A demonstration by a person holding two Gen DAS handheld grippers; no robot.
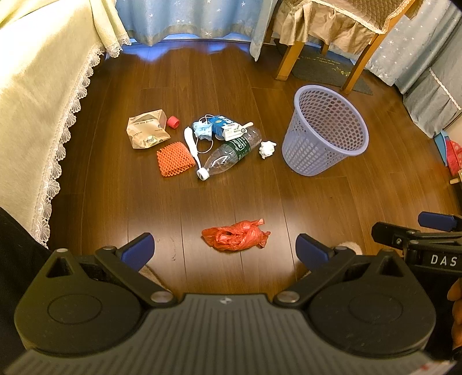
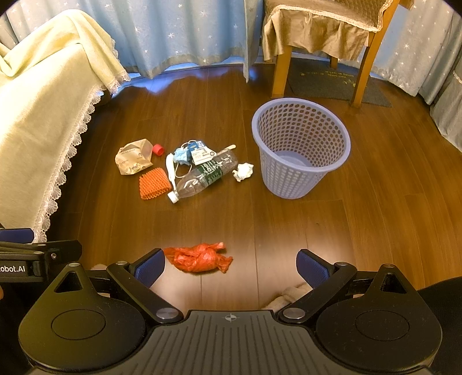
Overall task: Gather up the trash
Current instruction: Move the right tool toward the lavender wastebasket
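Note:
A crumpled red plastic bag (image 1: 235, 236) (image 2: 199, 257) lies on the wood floor just ahead of both grippers. Farther off, trash sits in a cluster: a clear plastic bottle (image 1: 229, 153) (image 2: 205, 176), an orange foam net (image 1: 174, 159) (image 2: 152, 183), a tan paper bag (image 1: 147, 128) (image 2: 133, 156), a red cap (image 1: 172, 121) (image 2: 158, 149), a blue mask and carton (image 1: 219, 127) (image 2: 192, 153), and a white paper wad (image 1: 266, 148) (image 2: 243, 171). A lilac perforated bin (image 1: 324, 131) (image 2: 300, 148) stands upright to the right, nothing inside. My left gripper (image 1: 225, 252) and right gripper (image 2: 231, 266) are open, holding nothing.
A bed with a cream lace-edged cover (image 1: 37, 115) (image 2: 43, 115) runs along the left. A wooden chair (image 1: 332, 37) (image 2: 323, 43) on a dark mat stands behind the bin, with blue star curtains (image 1: 187, 20) at the back. A red and blue object (image 1: 450, 153) lies at the far right.

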